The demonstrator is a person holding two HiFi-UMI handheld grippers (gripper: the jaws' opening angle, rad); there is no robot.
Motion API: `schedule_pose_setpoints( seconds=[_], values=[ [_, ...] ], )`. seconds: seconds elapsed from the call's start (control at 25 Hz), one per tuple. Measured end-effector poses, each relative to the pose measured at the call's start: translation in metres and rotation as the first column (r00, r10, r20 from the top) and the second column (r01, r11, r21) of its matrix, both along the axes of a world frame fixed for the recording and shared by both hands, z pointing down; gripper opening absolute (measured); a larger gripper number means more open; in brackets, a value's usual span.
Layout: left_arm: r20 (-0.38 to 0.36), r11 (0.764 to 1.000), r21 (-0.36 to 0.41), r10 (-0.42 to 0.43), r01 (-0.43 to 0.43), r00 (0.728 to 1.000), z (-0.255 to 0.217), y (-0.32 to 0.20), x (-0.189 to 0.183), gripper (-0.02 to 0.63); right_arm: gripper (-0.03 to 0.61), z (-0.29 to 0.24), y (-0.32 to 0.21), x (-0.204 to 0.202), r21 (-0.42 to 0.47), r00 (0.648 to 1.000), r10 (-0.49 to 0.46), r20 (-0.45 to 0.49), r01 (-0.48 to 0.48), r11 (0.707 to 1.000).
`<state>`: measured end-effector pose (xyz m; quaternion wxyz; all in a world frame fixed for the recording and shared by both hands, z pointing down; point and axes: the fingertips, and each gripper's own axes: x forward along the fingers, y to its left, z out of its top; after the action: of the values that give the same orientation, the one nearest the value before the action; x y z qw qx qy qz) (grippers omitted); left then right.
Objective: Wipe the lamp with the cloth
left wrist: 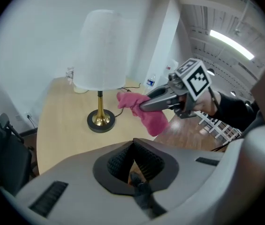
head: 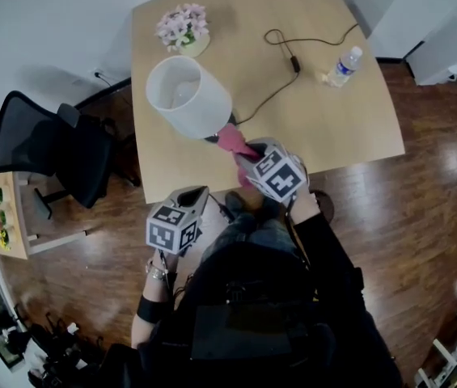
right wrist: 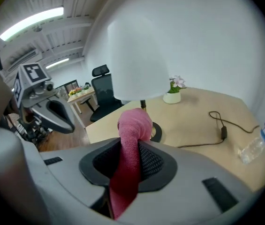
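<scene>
A lamp with a white shade (head: 188, 95) stands on the wooden table (head: 333, 128), near its front edge. Its brass stem and round dark base (left wrist: 101, 121) show in the left gripper view. My right gripper (head: 242, 160) is shut on a pink cloth (head: 232, 140). The cloth bunches out past the jaws (right wrist: 133, 125) close to the lamp's base, just under the shade (right wrist: 139, 62); I cannot tell whether it touches the lamp. My left gripper (head: 198, 191) hangs off the table's front edge, left of the right one, its jaws together with nothing between them (left wrist: 133, 150).
A pot of pink flowers (head: 183, 29) sits at the table's far left. The lamp's black cord with a switch (head: 293, 59) runs across the middle, and a water bottle (head: 341, 67) lies at the right. A black office chair (head: 50, 148) stands left of the table.
</scene>
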<state>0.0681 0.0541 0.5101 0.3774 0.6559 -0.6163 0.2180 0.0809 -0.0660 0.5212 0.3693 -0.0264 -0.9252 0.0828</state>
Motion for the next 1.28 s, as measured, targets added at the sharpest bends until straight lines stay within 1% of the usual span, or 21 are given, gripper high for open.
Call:
schedule_pose_setpoints(
  seconds=[0.08,0.16,0.32,0.48,0.6,0.72,0.96,1.0,1.08,1.28],
  values=[
    [0.002,1.000,-0.011,-0.001,0.001,1.000,0.002,0.000,0.004,-0.008,0.097,0.024,-0.014,-0.014,-0.026,0.998,0.052,0.019,-0.052,0.998],
    [0.004,1.000,-0.023,-0.005,0.005,1.000,0.004,0.004,0.008,-0.008,0.098,0.041,-0.023,-0.030,-0.032,0.996,0.079,0.046,-0.077,0.997],
    [0.014,0.999,-0.049,-0.019,0.020,1.000,0.006,0.016,0.010,-0.008,0.098,0.053,-0.032,-0.063,-0.016,0.990,0.078,0.118,-0.076,0.997],
    [0.013,0.997,-0.059,-0.057,0.058,0.998,0.013,0.018,0.004,-0.008,0.097,0.053,-0.033,-0.085,-0.005,0.982,0.063,0.179,-0.063,0.998],
    [0.004,0.996,-0.055,-0.077,0.077,0.997,0.015,0.017,0.003,-0.008,0.097,0.046,-0.035,-0.098,0.037,0.966,0.047,0.254,-0.058,0.998],
    [-0.011,0.995,-0.062,-0.075,0.074,0.997,0.019,0.017,0.011,-0.008,0.097,0.042,-0.040,-0.104,0.084,0.944,0.032,0.328,-0.063,0.994],
    [-0.043,0.993,-0.095,-0.069,0.065,0.997,0.034,0.025,0.023,-0.008,0.097,0.027,-0.037,-0.100,0.093,0.899,0.018,0.437,-0.065,0.994],
    [-0.047,0.993,-0.097,-0.069,0.065,0.996,0.035,0.026,0.022,-0.008,0.097,0.025,-0.035,-0.101,0.098,0.898,0.015,0.441,-0.065,0.993],
    [-0.052,0.993,-0.100,-0.069,0.064,0.996,0.037,0.025,0.021,-0.008,0.097,0.031,-0.032,-0.105,0.112,0.908,0.006,0.419,-0.058,0.992],
    [-0.061,0.993,-0.101,-0.065,0.059,0.996,0.042,0.019,0.019,-0.008,0.098,0.063,-0.029,-0.118,0.110,0.958,-0.028,0.284,-0.004,0.994]
  ],
)
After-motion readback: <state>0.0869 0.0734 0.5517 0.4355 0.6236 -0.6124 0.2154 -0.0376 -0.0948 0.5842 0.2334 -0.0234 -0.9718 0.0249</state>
